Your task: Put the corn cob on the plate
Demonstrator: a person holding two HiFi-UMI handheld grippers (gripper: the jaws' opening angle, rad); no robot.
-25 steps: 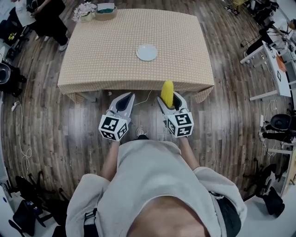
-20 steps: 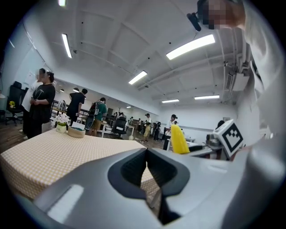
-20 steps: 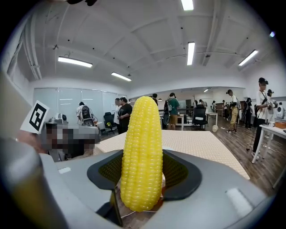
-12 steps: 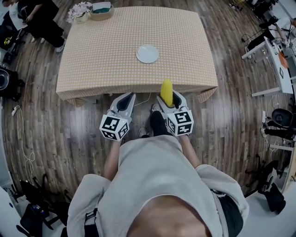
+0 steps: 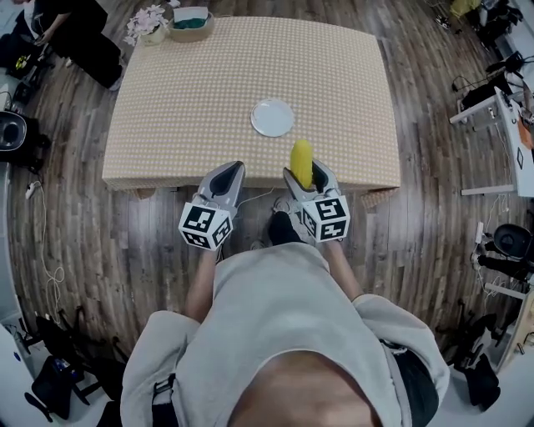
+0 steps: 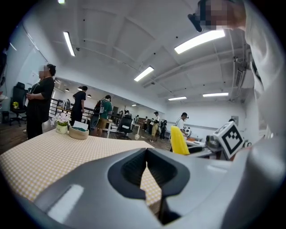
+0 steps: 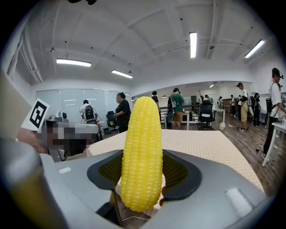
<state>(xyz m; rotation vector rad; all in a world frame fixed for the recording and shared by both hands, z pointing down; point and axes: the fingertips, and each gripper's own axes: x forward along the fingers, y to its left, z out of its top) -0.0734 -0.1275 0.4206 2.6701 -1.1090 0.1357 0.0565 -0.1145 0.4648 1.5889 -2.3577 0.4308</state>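
Corn cob [image 5: 301,163] upright, clamped in right claw [image 5: 304,170], plate [image 5: 272,118] on bench [image 5: 183,100] ahead of that claw, left claw [image 5: 236,167] closed, empty

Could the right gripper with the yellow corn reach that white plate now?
Probably yes: only bare checked tablecloth lies between the round white plate and the right gripper holding the yellow corn cob.

checked table [image 5: 192,100] | far corner: bowl [image 5: 191,20], perhaps woven, beside flowers [image 5: 151,20] | wood floor [image 5: 83,242] | bystanders [image 6: 40,100] beyond
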